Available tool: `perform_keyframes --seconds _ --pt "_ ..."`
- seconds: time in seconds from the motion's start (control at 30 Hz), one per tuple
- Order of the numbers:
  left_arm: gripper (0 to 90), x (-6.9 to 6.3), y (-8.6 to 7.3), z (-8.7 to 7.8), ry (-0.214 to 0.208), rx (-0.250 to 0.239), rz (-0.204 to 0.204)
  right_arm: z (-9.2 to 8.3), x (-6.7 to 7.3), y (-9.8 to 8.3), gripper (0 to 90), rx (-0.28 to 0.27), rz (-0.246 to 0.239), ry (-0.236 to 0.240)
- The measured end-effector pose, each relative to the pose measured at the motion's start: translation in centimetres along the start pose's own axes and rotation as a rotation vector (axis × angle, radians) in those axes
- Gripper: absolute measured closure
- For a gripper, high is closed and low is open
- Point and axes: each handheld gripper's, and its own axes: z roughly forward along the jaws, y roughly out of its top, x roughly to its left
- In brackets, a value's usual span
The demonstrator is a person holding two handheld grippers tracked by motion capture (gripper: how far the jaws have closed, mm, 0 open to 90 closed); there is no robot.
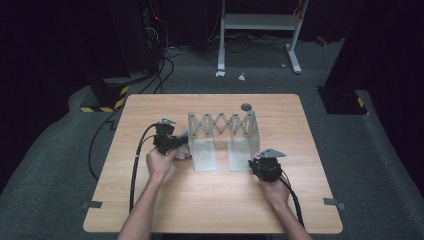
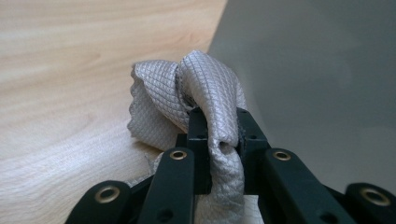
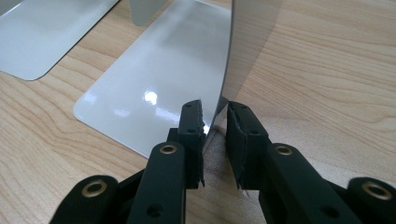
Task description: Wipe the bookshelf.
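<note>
pinching quilted grey cloth [image 2: 205, 93], left gripper [image 2: 219, 130]; right gripper [image 3: 215, 123] clamps glossy metal bookend [image 3: 243, 51].

Silver-grey cloth [image 2: 205, 93] with fine diamond weave, glossy pale grey metal rack [image 1: 222, 132], light woodgrain table [image 1: 210, 200], black claws

A light wood-grain table [image 1: 165, 210] is seen. An expanding grey metal bookend rack [image 1: 222, 137] is stood at its centre. A crumpled grey cloth [image 1: 183, 150] is laid at the rack's nine o'clock, and a small dark disc [image 1: 246, 106] at its one o'clock.
</note>
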Motion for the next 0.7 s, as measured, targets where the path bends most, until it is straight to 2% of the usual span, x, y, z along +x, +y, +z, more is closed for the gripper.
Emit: perform_keyframes --seconds 0.17,0.33,0.53,0.7 --pt "78.9 -1.3 0.1 -2.2 -0.005 -0.03 0.027 0.0 0.0 0.0 76.6 0.0 0.0 -0.001" --pt "78.6 -2.3 -0.5 -3.5 -0.015 -0.045 0.038 0.0 0.0 0.0 76.6 0.0 0.001 0.0" --pt "78.5 -3.5 -2.2 -4.2 -0.016 -0.041 0.042 0.0 0.0 0.0 76.6 0.0 0.002 0.0" --pt "78.3 -4.5 -4.0 -4.2 0.001 -0.021 0.058 0.0 0.0 0.0 76.6 0.0 0.0 0.0"
